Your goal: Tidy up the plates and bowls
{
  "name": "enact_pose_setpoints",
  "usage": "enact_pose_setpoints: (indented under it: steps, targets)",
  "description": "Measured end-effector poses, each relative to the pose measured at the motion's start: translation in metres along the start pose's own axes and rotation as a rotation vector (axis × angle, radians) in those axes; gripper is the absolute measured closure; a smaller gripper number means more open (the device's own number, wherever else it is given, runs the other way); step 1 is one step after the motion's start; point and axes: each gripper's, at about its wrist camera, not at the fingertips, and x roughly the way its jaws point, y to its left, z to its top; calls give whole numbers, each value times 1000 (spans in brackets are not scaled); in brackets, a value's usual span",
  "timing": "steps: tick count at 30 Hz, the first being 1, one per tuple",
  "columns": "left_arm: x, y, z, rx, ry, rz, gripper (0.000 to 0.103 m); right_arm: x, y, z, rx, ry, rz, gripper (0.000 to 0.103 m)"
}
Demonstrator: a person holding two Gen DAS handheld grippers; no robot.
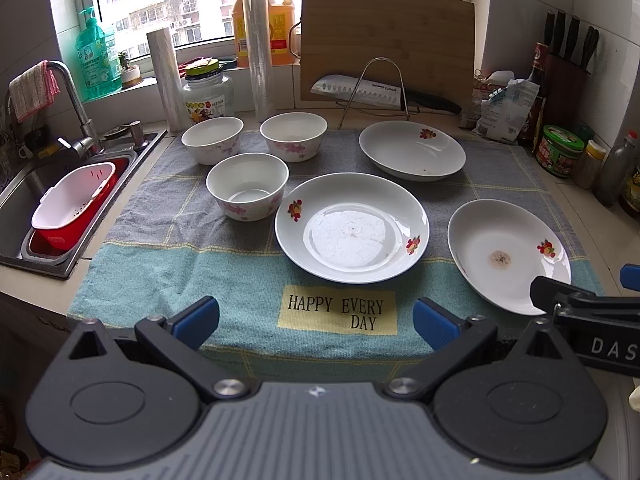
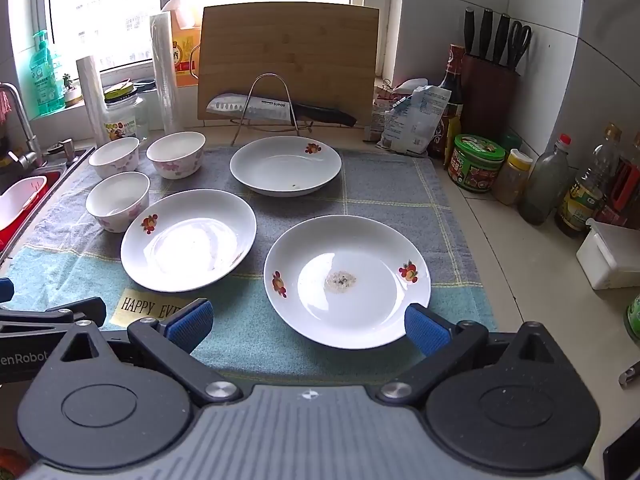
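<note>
Hovering: right fingers (image 2: 424,330) spread, nearest plate (image 2: 347,282) between | left fingers (image 1: 436,326) spread, empty

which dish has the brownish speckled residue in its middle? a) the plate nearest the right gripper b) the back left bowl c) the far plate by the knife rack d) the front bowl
a: the plate nearest the right gripper carries a speckled brownish patch at its centre, just ahead of the open right gripper; the far plate shows only a tiny speck, and no such patch shows in the bowls.
</note>
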Motion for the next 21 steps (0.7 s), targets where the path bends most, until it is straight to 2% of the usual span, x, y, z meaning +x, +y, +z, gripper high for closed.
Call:
enact_pose_setpoints:
  steps: [21]
  targets:
    - [-5, -3, 1, -11, -5, 16, 1, 0, -3, 2, 2, -15, 10, 0]
